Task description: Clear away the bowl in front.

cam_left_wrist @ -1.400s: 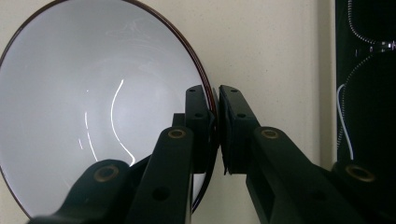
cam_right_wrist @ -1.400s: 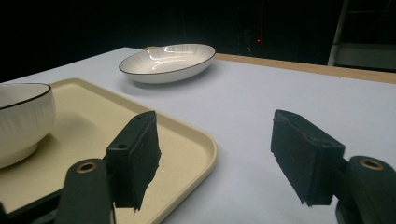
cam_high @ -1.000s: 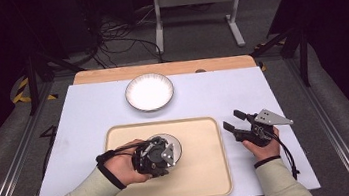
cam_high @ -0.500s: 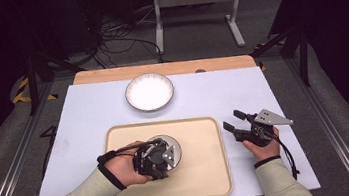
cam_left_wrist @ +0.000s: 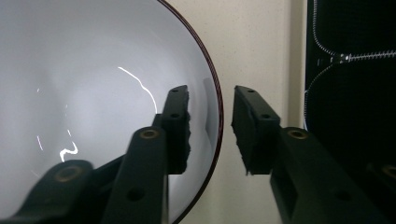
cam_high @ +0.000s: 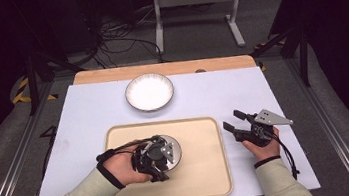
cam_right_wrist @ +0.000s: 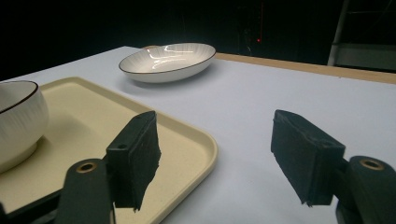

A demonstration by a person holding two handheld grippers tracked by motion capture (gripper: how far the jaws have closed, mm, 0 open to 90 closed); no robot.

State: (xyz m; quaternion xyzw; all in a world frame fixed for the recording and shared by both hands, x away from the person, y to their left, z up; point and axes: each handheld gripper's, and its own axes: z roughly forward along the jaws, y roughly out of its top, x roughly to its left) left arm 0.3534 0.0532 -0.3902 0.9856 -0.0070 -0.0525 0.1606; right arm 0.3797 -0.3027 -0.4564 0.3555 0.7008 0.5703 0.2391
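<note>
White bowl [cam_left_wrist: 93, 93] (dark rim line), cream tray [cam_high: 207, 174], white ribbed plate [cam_high: 149, 92].

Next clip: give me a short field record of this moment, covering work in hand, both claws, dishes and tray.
work in hand: setting a white bowl on the beige tray
left claw: jaws have just been opening; the bowl's dark rim stands between the pads, not pressed
right claw: open, nothing between its jaws, beside the tray's right edge
bowl: upright on the tray's left half
other dish: white ribbed plate, far side of the white table, off the tray
</note>
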